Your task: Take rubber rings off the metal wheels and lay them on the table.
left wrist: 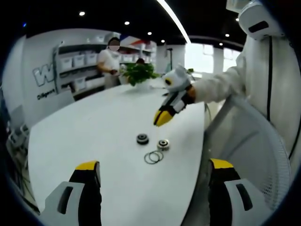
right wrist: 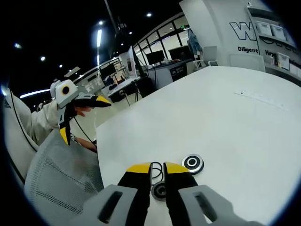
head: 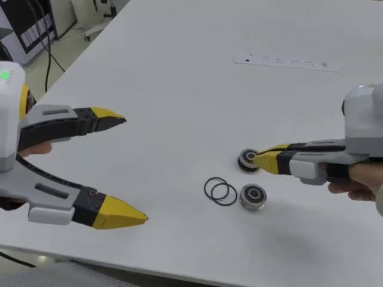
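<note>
One white table (head: 179,72) was seen, with two grippers held over it. One white power strip (head: 287,61) was laid flat well beyond the rings, toward the far edge. Two metal wheels were counted: one wheel (head: 252,197) was set just right of the rings, and the other wheel (head: 244,160) was placed a little beyond them, partly covered by yellow jaw tips. Two black rubber rings (head: 220,191) were laid flat on the table, overlapped with each other.

The left gripper (head: 125,168) was held well left of the rings, its jaws spread wide with nothing between them. The right gripper (head: 258,159) was held right of the rings, its jaws drawn to a narrow slit at the farther wheel; whether anything was pinched could not be told.
</note>
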Motion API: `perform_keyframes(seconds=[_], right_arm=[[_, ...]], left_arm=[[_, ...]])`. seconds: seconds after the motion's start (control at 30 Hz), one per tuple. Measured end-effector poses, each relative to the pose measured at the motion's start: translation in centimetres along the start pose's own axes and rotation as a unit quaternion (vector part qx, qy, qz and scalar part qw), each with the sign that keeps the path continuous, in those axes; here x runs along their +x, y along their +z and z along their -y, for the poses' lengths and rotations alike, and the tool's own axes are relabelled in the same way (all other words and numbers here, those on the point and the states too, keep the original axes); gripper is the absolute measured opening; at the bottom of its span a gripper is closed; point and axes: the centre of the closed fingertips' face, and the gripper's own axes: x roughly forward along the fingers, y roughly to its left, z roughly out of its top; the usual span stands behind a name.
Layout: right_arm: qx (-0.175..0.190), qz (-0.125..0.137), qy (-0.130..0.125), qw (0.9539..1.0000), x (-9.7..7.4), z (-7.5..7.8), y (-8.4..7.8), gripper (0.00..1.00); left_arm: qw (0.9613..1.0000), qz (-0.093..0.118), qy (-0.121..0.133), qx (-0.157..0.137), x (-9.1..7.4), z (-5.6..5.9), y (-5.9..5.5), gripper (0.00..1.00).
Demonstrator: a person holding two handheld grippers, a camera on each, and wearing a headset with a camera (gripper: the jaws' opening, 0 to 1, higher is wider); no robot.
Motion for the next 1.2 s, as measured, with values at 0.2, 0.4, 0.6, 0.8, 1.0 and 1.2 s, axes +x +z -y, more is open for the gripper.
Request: perform_keyframes(seconds=[0.2,0.4,0.6,0.8,1.0,1.2], right_arm=[[0.000,0.017,-0.009,0.9998,-1.6,0.0,1.1,0.11],[-0.003,0.032,-0.021,0.9993,-3.3,0.1,1.7,0.14],[0.005,0.044,-0.036,0.9984,-4.8,0.3,1.9,0.20],[0.019,0.059,-0.050,0.9969,-6.0,0.6,1.9,0.25],[0.017,0.069,-0.057,0.9959,-6.8,0.5,2.3,0.28],[0.018,0.098,-0.060,0.9932,-7.5,0.6,4.0,0.29]], left_arm=[[1.0000,0.002,-0.006,0.007,0.3,0.2,0.6,0.96],[0.9998,0.005,-0.012,0.016,0.8,0.3,1.3,0.96],[0.9994,0.010,-0.019,0.028,1.3,0.2,2.2,0.96],[0.9989,0.016,-0.018,0.040,2.0,-0.4,2.9,0.96],[0.9981,0.025,-0.029,0.048,3.1,-0.5,4.1,0.96],[0.9972,0.033,-0.036,0.058,4.1,-1.0,5.6,0.96]])
